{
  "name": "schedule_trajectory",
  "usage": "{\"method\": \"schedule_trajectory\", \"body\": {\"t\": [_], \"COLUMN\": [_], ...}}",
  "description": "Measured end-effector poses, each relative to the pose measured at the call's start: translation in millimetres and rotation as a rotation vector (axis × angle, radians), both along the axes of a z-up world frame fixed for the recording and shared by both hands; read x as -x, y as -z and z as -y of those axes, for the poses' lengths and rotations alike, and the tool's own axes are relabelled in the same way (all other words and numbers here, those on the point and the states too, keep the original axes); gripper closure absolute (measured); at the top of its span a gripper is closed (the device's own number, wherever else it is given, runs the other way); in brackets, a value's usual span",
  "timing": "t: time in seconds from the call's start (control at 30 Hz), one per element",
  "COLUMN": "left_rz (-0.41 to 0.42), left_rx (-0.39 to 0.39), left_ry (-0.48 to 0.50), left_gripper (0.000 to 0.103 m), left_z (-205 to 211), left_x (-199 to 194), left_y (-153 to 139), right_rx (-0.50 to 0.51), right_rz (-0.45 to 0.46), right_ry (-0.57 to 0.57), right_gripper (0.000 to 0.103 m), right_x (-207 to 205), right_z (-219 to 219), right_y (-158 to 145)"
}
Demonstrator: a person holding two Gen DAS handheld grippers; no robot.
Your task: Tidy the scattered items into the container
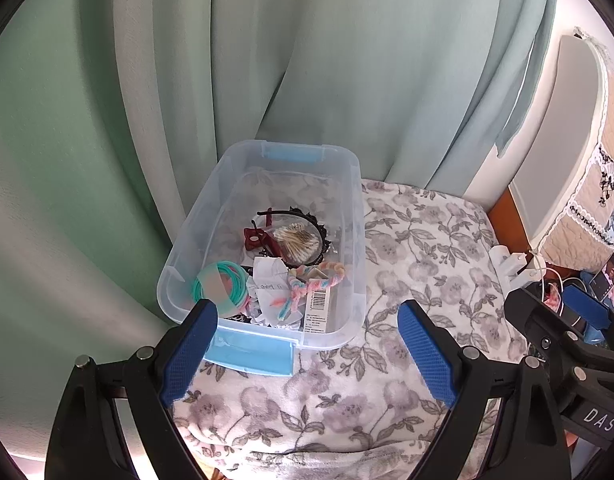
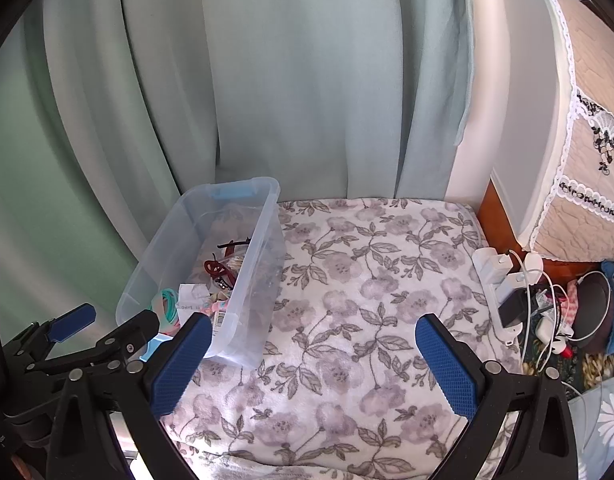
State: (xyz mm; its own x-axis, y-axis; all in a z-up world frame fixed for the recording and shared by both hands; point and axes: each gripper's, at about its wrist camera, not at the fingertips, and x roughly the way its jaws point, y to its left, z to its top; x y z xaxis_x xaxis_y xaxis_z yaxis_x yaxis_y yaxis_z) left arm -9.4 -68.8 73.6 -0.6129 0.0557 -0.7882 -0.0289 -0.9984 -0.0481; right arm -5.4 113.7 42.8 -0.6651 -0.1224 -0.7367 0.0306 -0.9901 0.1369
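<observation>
Container (image 1: 349, 240) contents clearest leftward, chargers (image 2: 507, 280) rightward

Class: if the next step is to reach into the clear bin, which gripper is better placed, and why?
Left. The left gripper is open right at the bin; the right gripper, also open, is over the blanket beside it.

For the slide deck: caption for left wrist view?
Open left gripper faces clear bin of hair accessories on floral blanket.

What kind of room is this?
Probably a bedroom at home: a soft flowered blanket covers the surface, green curtains hang behind it, and chargers and cables sit beside it.
</observation>
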Motion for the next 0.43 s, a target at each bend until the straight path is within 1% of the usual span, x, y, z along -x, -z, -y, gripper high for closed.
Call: {"method": "schedule_trajectory", "body": {"t": [0.3,0.43], "left_rz": [-0.022,-0.013], "left_rx": [0.003,-0.008], "left_ry": [-0.011,-0.01], "left_gripper": [0.011,0.011], "left_z": [3.4,4.1], "left_x": [-0.4,1.5], "left_y": [-0.7,1.2], "right_rx": [-0.001,0.0], "right_rz": [0.002,0.003], "right_ry": [-0.007,-0.005], "right_gripper": [0.0,0.0], "right_x": [2.6,2.6], "right_z": [4.4,4.9], "right_y": [0.7,0.7]}}
